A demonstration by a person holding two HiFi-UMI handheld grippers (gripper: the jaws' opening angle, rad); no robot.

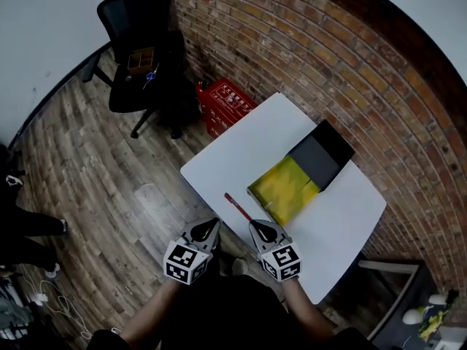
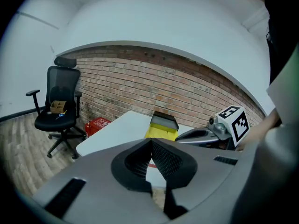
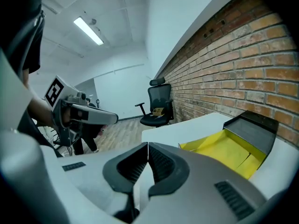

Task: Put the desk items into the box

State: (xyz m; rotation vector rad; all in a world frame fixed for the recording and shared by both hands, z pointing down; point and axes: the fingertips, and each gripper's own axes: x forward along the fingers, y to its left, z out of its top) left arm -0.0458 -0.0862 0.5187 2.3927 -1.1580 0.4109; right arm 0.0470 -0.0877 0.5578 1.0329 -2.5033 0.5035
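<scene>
A yellow open box [image 1: 286, 189] with a black lid part [image 1: 321, 155] behind it lies on the white table [image 1: 241, 148]. A red pen [image 1: 237, 206] lies by the table's near edge, just left of the box. My left gripper [image 1: 207, 228] and right gripper [image 1: 260, 229] hover side by side over that edge, both shut with nothing between the jaws. In the left gripper view, the yellow box [image 2: 161, 132] and the right gripper [image 2: 205, 135] show beyond the closed left gripper [image 2: 150, 142]. The right gripper view has the box [image 3: 229, 150] to the right of the closed right gripper [image 3: 147, 145].
A black office chair [image 1: 139, 49] with a small cardboard box on its seat stands on the wooden floor at the far left. A red case [image 1: 225, 102] sits on the floor against the brick wall. A person's shoes [image 1: 33, 248] are at the left edge.
</scene>
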